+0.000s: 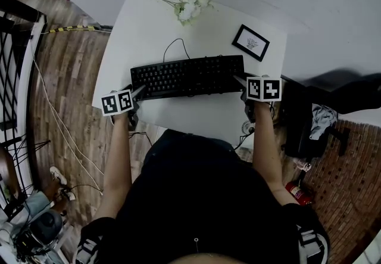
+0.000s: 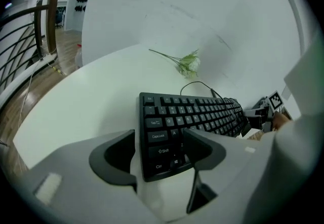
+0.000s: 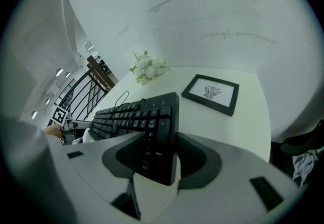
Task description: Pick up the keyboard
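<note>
A black keyboard (image 1: 187,76) lies lengthwise across the white table (image 1: 196,117), its cable (image 1: 172,45) looping off the far side. My left gripper (image 1: 136,95) is at the keyboard's left end. In the left gripper view it (image 2: 159,139) stands open around the near left corner of the keyboard (image 2: 197,112); bare table shows between the left pad and the keyboard's edge. My right gripper (image 1: 241,83) is at the right end. In the right gripper view it (image 3: 161,142) is shut on the number-pad corner of the keyboard (image 3: 131,117), one pad over the keys, the other against the end edge.
A sprig of white flowers (image 1: 189,8) lies at the table's far edge. A small black picture frame (image 1: 250,42) lies beyond the keyboard's right end. A railing (image 1: 15,66) and wood floor are to the left; a dark case and clothes (image 1: 315,120) are to the right.
</note>
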`<state>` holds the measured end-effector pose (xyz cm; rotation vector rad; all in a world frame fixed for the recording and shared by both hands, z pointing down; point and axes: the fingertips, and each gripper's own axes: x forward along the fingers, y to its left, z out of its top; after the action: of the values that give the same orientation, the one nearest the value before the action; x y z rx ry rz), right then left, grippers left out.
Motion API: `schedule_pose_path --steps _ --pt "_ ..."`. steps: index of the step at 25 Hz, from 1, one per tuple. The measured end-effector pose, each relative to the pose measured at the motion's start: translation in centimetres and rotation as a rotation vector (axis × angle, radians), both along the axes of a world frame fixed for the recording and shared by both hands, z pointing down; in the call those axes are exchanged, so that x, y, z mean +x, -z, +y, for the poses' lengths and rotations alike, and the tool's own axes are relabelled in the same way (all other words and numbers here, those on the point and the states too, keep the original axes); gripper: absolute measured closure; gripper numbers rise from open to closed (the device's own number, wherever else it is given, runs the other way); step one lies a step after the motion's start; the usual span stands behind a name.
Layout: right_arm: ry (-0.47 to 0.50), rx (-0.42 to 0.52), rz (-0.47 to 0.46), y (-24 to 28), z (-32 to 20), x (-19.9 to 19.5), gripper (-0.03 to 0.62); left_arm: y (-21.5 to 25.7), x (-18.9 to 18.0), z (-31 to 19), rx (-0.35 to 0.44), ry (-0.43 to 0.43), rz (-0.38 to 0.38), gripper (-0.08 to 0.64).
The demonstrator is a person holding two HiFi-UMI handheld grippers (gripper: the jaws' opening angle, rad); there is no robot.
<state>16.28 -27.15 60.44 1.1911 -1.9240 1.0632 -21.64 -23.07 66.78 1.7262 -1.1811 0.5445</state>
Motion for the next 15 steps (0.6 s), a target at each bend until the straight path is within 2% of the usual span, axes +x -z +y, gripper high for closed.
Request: schedule_pose_path --steps 4,10,15 --pt "0.001 0.003 0.006 0.07 -0.08 0.00 0.393 -0.57 0.18 0.01 -0.057 0.001 0.045 0.256" --pt "0.000 0.006 0.012 0.07 -0.20 -0.14 0.393 -0.70 0.19 0.00 -0.096 -0.011 0.043 0.256" --pt "0.001 0.003 0.014 0.03 -0.20 -0.30 0.393 -0.67 0.01 -0.08 -0.112 0.015 0.049 0.266"
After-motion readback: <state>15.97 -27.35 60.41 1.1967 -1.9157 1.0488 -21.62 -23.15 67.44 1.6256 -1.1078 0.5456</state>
